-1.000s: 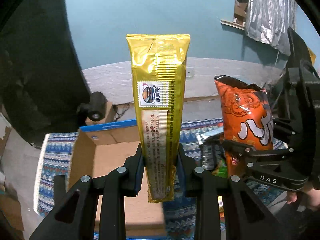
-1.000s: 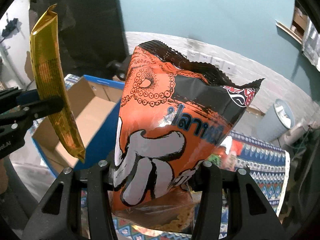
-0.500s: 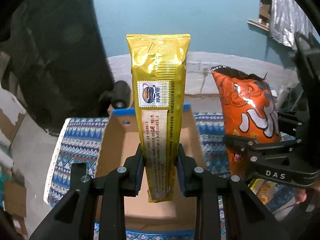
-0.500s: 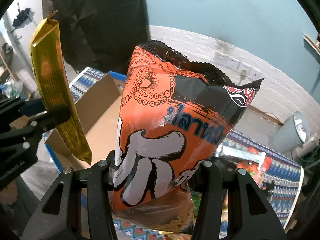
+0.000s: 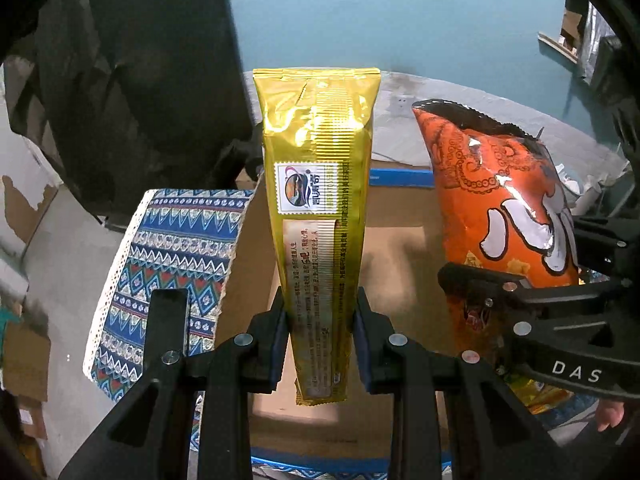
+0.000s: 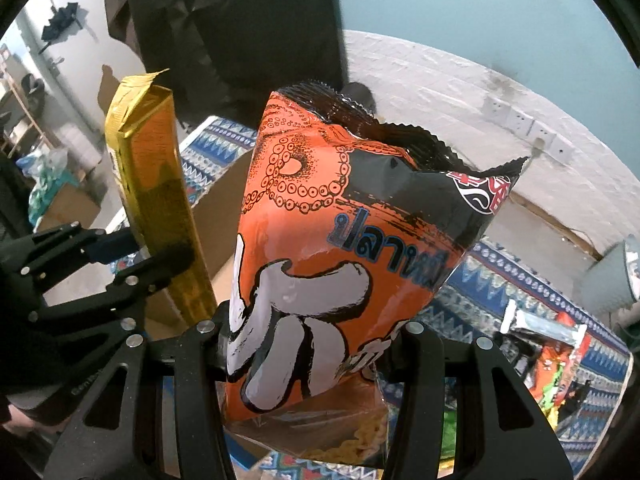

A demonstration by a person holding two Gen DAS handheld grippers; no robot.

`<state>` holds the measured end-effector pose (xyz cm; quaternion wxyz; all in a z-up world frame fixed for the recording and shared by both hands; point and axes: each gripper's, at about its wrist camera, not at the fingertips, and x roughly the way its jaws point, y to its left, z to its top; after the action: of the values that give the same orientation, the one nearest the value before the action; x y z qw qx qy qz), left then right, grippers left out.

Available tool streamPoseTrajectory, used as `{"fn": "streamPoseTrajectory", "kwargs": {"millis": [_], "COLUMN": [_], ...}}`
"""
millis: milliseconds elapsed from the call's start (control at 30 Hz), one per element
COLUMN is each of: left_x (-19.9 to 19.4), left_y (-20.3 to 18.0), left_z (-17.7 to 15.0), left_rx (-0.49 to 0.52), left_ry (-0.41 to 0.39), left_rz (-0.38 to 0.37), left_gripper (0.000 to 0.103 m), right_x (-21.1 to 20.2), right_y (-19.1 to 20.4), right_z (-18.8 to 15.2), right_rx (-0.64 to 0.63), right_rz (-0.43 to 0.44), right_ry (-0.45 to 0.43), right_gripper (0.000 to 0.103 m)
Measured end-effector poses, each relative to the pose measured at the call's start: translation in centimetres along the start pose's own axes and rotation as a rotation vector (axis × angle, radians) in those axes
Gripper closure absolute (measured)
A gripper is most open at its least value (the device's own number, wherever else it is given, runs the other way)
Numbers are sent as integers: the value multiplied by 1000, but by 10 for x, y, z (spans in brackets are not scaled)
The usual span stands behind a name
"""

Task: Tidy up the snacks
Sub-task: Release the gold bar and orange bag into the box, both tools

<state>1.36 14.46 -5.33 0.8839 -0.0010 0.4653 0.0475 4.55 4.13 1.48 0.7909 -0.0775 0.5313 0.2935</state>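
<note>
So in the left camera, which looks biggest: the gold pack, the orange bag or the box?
1. Box, which spreads widest, though partly hidden.
2. and 3. Gold pack and orange bag look alike; the pack sits nearer the camera, so I won't rank them.

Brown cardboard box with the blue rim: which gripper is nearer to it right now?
Left. The left gripper, clamping the tall gold foil packet, hangs over the brown cardboard box; the right gripper, holding the orange squid-print snack bag, sits beside its right wall.
</note>
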Motion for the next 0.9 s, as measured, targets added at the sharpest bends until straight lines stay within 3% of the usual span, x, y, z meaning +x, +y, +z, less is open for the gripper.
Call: {"fn": "streamPoseTrajectory", "kwargs": {"millis": [200, 267, 400, 600, 900], "left_x": [8, 9, 7, 5, 1], "left_y": [7, 8, 3, -9, -39], "left_z": [-5, -6, -5, -4, -5], "left_rx": [-19, -21, -2, 37, 80], "left_ry": [43, 44, 33, 16, 19], "left_rz": [9, 26, 54, 59, -19], "left_gripper": [73, 71, 47, 33, 31], "right_x": [15, 16, 8, -11, -39], "right_y": [8, 6, 3, -12, -55], "right_z": [2, 3, 1, -5, -29], "right_rx": [-3, 5, 8, 36, 95], "right_rz": [10, 6, -5, -13, -56], "right_ry": [34, 36, 18, -12, -20], "right_gripper": [51, 42, 34, 26, 25]}}
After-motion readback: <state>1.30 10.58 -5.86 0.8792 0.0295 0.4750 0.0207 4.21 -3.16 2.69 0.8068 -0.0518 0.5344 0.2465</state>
